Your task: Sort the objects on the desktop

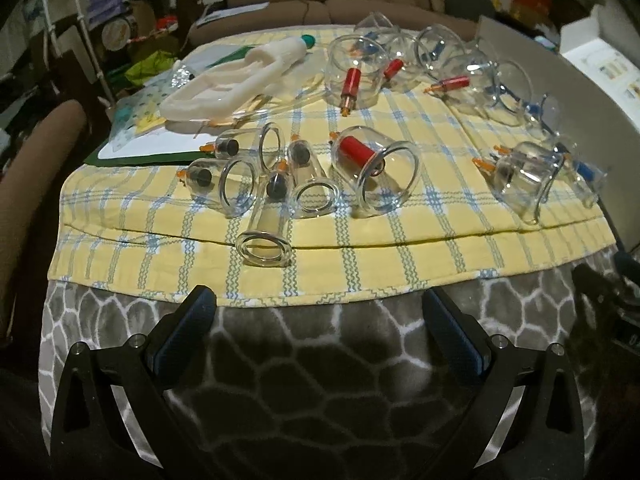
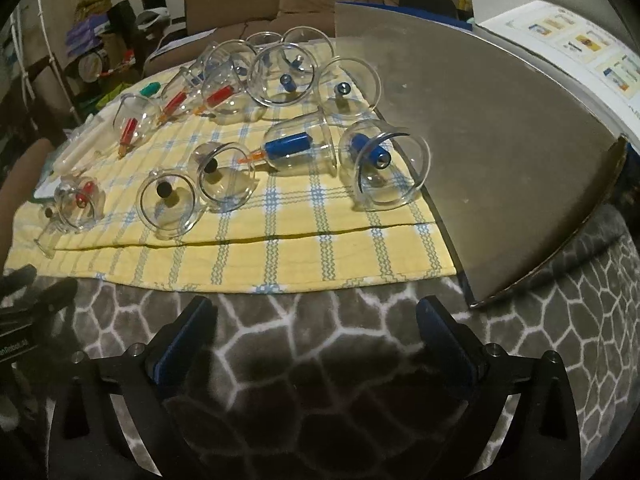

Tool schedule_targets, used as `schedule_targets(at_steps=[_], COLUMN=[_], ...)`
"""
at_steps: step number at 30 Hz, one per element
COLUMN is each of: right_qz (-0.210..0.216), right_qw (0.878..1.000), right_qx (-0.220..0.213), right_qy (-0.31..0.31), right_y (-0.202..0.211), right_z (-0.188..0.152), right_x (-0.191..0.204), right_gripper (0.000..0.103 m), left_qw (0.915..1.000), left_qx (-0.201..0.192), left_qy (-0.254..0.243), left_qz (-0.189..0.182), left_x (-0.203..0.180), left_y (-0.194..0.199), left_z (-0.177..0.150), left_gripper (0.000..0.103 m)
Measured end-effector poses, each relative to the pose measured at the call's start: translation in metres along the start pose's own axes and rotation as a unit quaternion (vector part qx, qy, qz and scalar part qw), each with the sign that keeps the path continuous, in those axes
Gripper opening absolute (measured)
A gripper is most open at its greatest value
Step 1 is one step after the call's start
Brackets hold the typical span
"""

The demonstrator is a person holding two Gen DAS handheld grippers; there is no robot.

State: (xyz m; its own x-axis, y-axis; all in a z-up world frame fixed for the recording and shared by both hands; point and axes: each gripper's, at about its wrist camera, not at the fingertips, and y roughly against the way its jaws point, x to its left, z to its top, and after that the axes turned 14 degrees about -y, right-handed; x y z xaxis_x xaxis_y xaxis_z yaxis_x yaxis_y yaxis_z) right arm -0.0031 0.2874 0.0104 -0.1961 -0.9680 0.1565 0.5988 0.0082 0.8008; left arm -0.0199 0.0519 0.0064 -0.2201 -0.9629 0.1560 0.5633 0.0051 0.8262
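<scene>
Clear plastic cups (image 1: 386, 172) (red, blue or black plugs inside) lie tipped over the yellow checked cloth (image 1: 400, 248). Left tongs (image 1: 320, 320) and right tongs (image 2: 316, 320) both gape, empty, above the grey patterned blanket (image 2: 320, 340).

Bare yellow checked cloth (image 1: 360, 256) along near edge, clear approach lane, narrow black-valve cups (image 1: 264, 184) crowding left-centre, red-valve cup (image 1: 376, 168) lying mid-cloth, white pump gun (image 1: 240, 76) blocking far left, flat grey board (image 2: 500, 152) unobstructed at right, blue-valve cups (image 2: 384, 164) at its edge

left claw (image 1: 320, 312) | right claw (image 2: 316, 314) | black frames | blue pads | silver screws
</scene>
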Motion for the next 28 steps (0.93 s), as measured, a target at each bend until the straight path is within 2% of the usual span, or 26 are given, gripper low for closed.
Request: schedule_targets(at_steps=[28], right_qz=[-0.009], right_qw=[1.0], right_qx=[0.001], right_qy=[0.006], right_y=[-0.0027], right_z=[0.0002], right_x=[0.0033], right_gripper=[0.103], left_qw=[1.0], left_qx=[-0.005], left_qy=[0.007], left_qz=[-0.003], left_x=[0.0027], left_y=[-0.0003], left_z=[-0.0024], left_gripper=[0.103])
